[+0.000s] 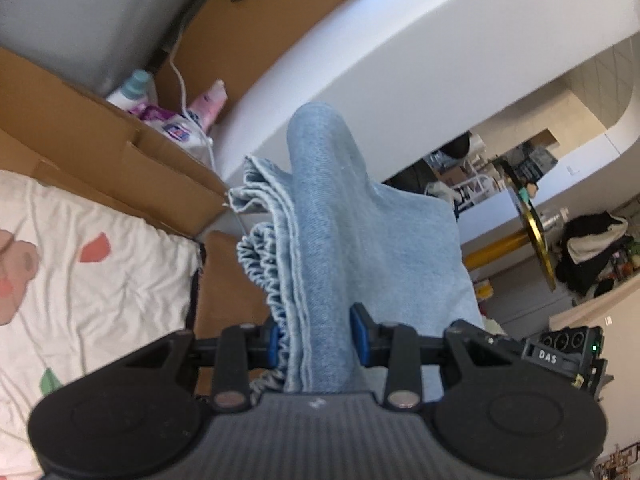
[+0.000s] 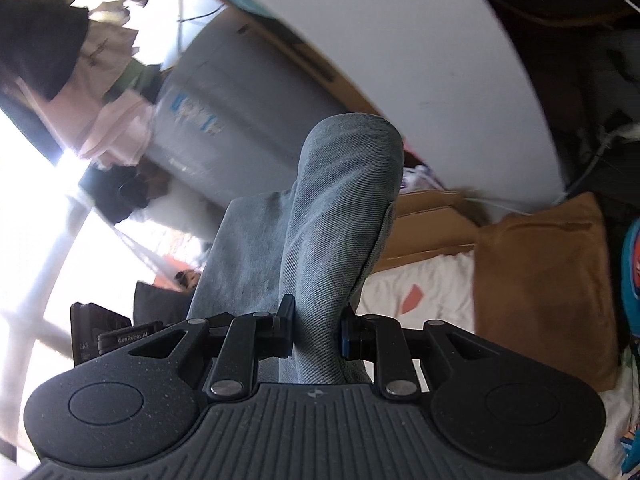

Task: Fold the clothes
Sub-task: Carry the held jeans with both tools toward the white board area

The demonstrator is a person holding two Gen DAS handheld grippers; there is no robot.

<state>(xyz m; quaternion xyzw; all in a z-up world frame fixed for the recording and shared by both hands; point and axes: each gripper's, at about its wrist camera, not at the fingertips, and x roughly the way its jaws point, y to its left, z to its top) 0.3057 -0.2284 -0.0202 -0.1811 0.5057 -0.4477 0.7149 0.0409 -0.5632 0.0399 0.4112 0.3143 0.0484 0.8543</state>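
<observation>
The left gripper point(image 1: 318, 340) is clamped on a bunched edge of the light-blue denim garment point(image 1: 340, 232), its blue pads point(image 1: 359, 336) pressing several stacked layers, with an elasticated, gathered hem point(image 1: 260, 272) showing just left of the grip. The denim rises away from the jaws and droops over at its far end, held up in the air. At the left of this view lies the white floral bedsheet point(image 1: 100, 272), with cardboard boxes point(image 1: 120, 148) beyond it.

The right gripper point(image 2: 314, 330) is likewise closed on the denim garment point(image 2: 332, 220), which stands up between its fingers and curls over at the top. The bedsheet point(image 2: 424, 296) lies to the right in that view, beside a brown cushion point(image 2: 544, 292).

The step in hand looks like carrying the lifted garment to lay it out on the sheet. To do it well, I would keep both grips firm, since the thick stacked layers could slip. I would move the two hands apart until the cloth between them is taut and level. Lowering the hanging end first would let it settle flat on the sheet without creasing. How the garment hangs between the hands is not visible.
</observation>
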